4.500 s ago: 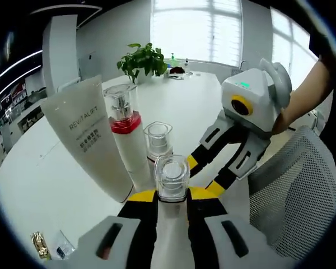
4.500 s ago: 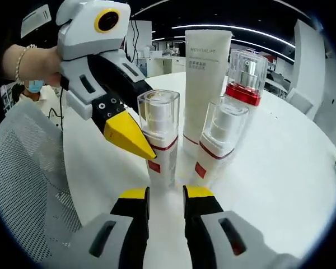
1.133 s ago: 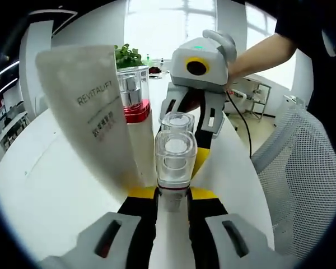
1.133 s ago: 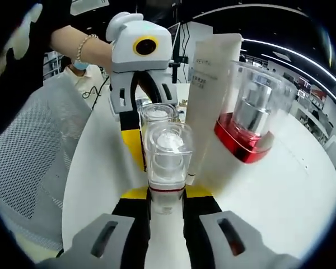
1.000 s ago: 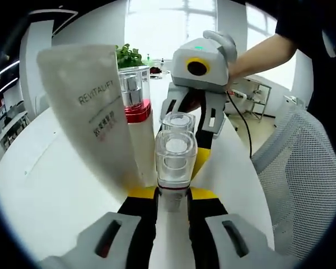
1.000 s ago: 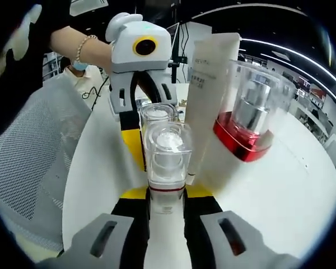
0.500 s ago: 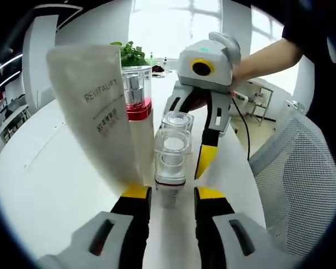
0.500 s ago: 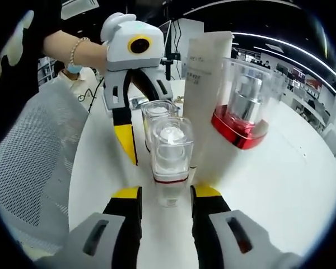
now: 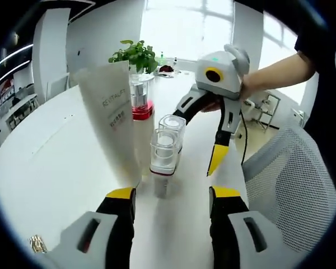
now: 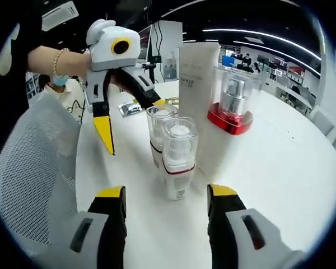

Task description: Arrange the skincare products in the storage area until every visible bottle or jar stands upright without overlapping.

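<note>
Four skincare products stand upright in a tight cluster on the white table (image 9: 50,162). In the left gripper view, a small clear-capped pump bottle (image 9: 163,159) stands just ahead of my open left gripper (image 9: 172,195). Its twin (image 9: 172,126) is right behind it. A taller bottle with a red collar (image 9: 140,106) and a white tube (image 9: 113,120) stand to their left. In the right gripper view, my right gripper (image 10: 167,193) is open too, short of the near small bottle (image 10: 179,156). The second small bottle (image 10: 158,130), red-collared bottle (image 10: 231,109) and tube (image 10: 194,78) stand beyond. Neither gripper touches anything.
A grey mesh chair (image 9: 294,185) stands at the table's edge, also in the right gripper view (image 10: 28,168). A potted plant (image 9: 139,56) sits at the far side. A small gold item (image 9: 37,244) lies near the left gripper, and a flat sachet (image 10: 126,109) lies beyond the bottles.
Both grippers were shut on the two small bottles a second ago. They have opened and drawn back, and the bottles now stand free.
</note>
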A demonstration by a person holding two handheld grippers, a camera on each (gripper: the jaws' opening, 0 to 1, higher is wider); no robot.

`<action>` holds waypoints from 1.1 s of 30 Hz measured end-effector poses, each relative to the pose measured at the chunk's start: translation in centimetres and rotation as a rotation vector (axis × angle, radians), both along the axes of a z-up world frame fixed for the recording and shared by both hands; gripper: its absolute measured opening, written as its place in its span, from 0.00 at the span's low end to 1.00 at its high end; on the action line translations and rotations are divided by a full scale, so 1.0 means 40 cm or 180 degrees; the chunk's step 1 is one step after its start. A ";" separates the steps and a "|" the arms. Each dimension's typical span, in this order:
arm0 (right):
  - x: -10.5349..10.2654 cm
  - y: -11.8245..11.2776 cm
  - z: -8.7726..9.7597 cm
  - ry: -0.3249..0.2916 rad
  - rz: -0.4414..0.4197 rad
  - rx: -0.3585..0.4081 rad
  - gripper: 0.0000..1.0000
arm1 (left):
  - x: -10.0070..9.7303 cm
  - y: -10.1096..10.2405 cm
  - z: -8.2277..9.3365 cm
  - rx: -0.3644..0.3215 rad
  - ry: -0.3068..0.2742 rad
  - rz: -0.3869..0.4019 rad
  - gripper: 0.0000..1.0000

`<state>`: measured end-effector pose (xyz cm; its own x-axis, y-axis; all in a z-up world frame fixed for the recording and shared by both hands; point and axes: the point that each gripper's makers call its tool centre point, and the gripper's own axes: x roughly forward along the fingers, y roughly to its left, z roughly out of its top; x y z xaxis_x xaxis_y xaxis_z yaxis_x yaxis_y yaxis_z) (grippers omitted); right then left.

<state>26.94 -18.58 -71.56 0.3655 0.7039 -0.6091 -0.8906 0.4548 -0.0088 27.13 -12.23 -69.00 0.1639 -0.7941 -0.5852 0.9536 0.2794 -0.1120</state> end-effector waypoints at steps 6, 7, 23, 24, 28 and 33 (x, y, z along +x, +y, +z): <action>-0.014 -0.003 0.030 -0.0024 -0.0156 0.0064 0.63 | -0.007 0.035 0.019 -0.0011 -0.0010 0.0164 0.63; -0.017 -0.002 0.035 -0.0027 -0.0173 0.0076 0.64 | -0.010 0.038 0.024 -0.0020 -0.0010 0.0184 0.63; -0.072 0.022 0.084 -0.0078 -0.0522 0.0305 0.74 | -0.066 0.158 0.031 0.0075 0.0051 0.0760 0.89; -0.074 0.024 0.087 -0.0100 -0.0554 0.0320 0.75 | -0.069 0.161 0.033 0.0049 0.0060 0.0780 0.90; -0.091 0.038 0.101 -0.0156 -0.0606 0.0341 0.78 | -0.094 0.189 0.050 -0.0047 0.0065 0.0873 0.93; -0.108 0.056 0.118 -0.0173 -0.0677 0.0408 0.85 | -0.135 0.215 0.068 -0.0091 0.0053 0.0971 0.98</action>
<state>22.64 -16.35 -66.83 0.5435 0.6779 -0.4951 -0.7744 0.6325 0.0158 21.74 -3.62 -66.29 0.3880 -0.7259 -0.5679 0.8241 0.5492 -0.1390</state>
